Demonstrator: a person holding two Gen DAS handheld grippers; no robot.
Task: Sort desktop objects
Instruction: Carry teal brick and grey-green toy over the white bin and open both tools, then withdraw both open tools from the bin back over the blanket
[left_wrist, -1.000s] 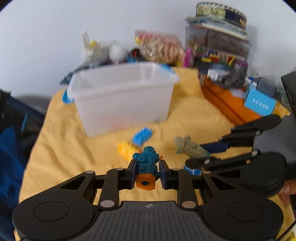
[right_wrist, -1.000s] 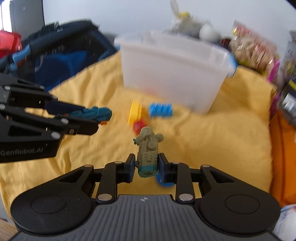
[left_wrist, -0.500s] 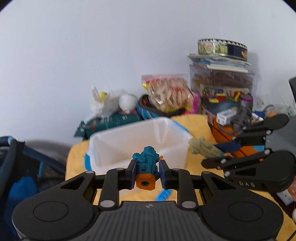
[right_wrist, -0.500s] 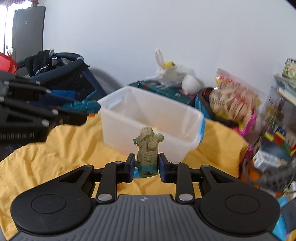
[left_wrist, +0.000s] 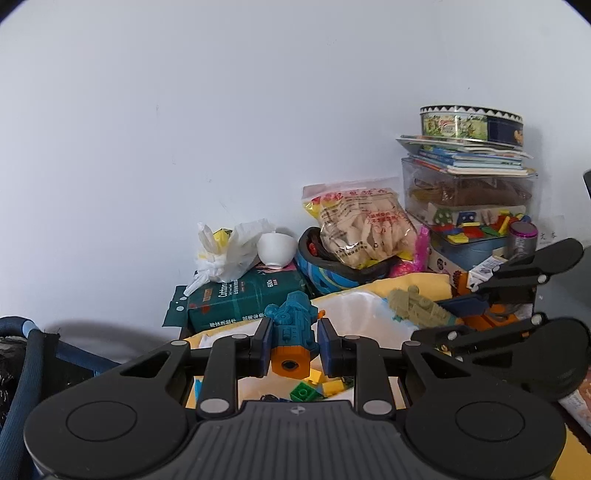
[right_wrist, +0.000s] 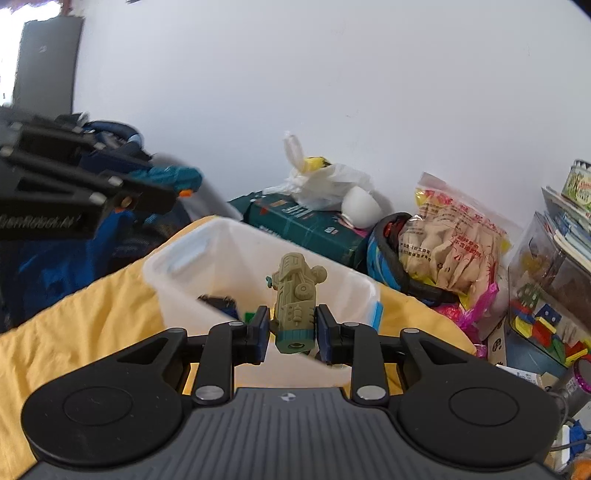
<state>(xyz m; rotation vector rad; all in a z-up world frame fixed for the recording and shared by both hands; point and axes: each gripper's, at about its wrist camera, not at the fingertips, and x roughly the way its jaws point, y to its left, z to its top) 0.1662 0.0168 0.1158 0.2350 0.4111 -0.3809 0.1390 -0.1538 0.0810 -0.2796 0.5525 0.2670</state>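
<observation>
My left gripper (left_wrist: 293, 341) is shut on a teal and orange toy vehicle (left_wrist: 293, 332), held above the white plastic bin (left_wrist: 354, 314). Coloured building bricks (left_wrist: 314, 387) lie inside the bin below it. In the right wrist view my right gripper (right_wrist: 291, 332) is shut on an olive-green toy vehicle (right_wrist: 295, 295), also over the bin (right_wrist: 177, 269). The right gripper with the olive-green toy vehicle (left_wrist: 417, 308) shows at the right of the left wrist view. The left gripper with the teal toy vehicle (right_wrist: 173, 177) shows blurred at the upper left of the right wrist view.
The bin stands on a yellow cloth (right_wrist: 74, 325). Behind it against the wall lie a green tissue pack (left_wrist: 240, 299), a white bag (left_wrist: 229, 251), a snack bag (left_wrist: 362, 229) and stacked boxes with a tin (left_wrist: 469, 173). A blue stroller (right_wrist: 55, 251) stands left.
Both grippers have risen from low over the cloth to above the bin, each still holding its toy. The bricks on the cloth have dropped out of sight; the bin's inside now shows.
</observation>
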